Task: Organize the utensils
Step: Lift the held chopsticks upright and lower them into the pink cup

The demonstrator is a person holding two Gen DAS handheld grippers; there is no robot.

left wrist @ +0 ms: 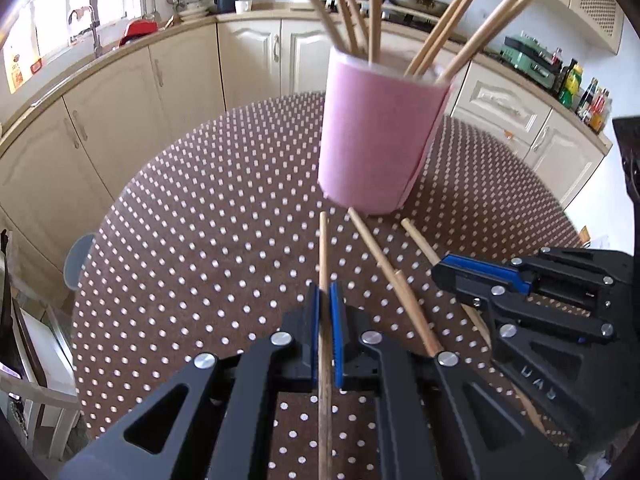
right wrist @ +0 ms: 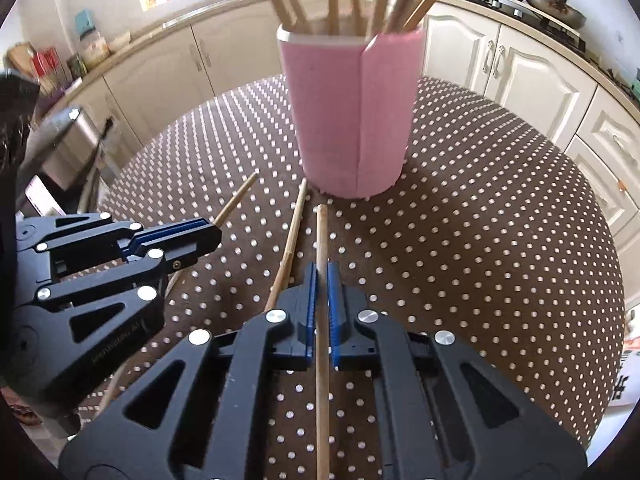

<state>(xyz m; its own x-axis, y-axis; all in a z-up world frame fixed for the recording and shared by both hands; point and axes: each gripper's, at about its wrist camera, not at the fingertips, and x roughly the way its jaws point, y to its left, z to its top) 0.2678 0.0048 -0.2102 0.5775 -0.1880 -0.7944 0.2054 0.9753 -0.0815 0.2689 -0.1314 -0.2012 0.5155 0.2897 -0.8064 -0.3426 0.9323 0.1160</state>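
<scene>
Left gripper fingers pinching a chopstick, long axis running forward between them toward the pink holder, right gripper fingers pinching another chopstick likewise.

**Two wrist views converging on the pink holder**

Left wrist view: looks forward and steeply down along the left gripper, near the polka-dot tablecloth, facing the pink holder from its left front. Right wrist view: same tilt and nearness along the right gripper, from the holder's right front. Both share holder, cloth, and each other's gripper.
</scene>
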